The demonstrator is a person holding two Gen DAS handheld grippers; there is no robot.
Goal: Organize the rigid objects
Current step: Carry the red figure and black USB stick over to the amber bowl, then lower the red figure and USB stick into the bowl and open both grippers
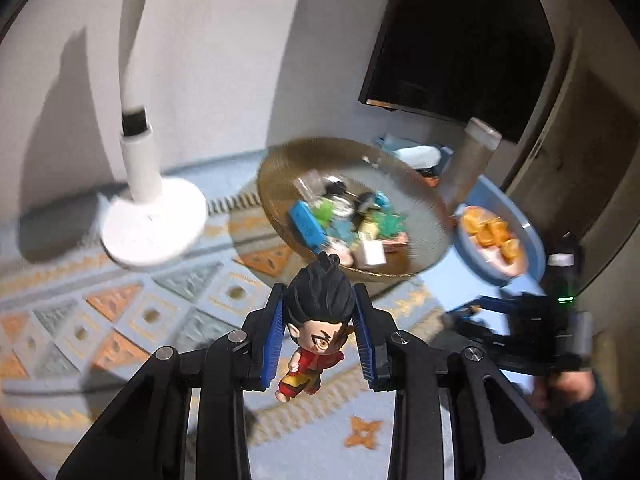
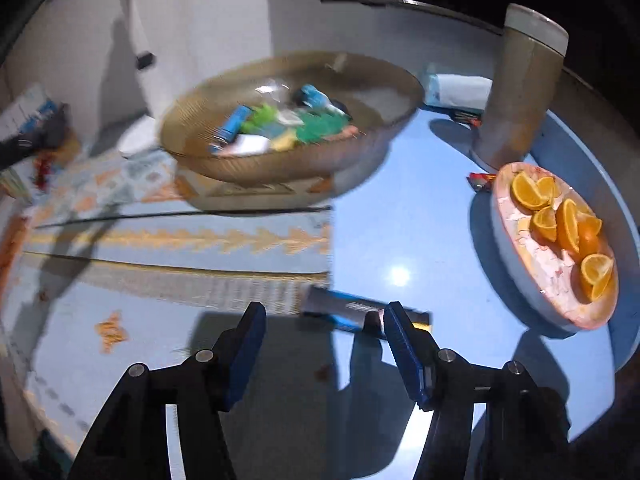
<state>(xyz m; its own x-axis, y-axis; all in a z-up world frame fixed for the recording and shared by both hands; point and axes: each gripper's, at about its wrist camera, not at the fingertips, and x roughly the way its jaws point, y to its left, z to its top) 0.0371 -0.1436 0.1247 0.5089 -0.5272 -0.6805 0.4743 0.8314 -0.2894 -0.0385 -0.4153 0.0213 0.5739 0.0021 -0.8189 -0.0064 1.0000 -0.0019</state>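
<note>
Two blue-padded tongs are in view. The left tongs (image 1: 320,336) clamp a small figurine (image 1: 318,324) by its head: it has spiky black hair, a pale face with one large eye showing, a red top and red-and-yellow lower half, and its body hangs free between the pads, above the patterned mat (image 1: 132,312). At 12 o'clock from it sits a ribbed brown bowl (image 1: 280,164) filled with small blue, green and white items, blurred. A white lamp base (image 1: 154,228) stands at 10 o'clock, and a plate of orange wedges (image 2: 560,240) lies at 2 o'clock on the blue surface (image 2: 400,240). The right tongs (image 2: 324,344) stand wide apart and hold nothing; a dark tube (image 2: 352,312) lies on the surface just beyond the right pad.
</note>
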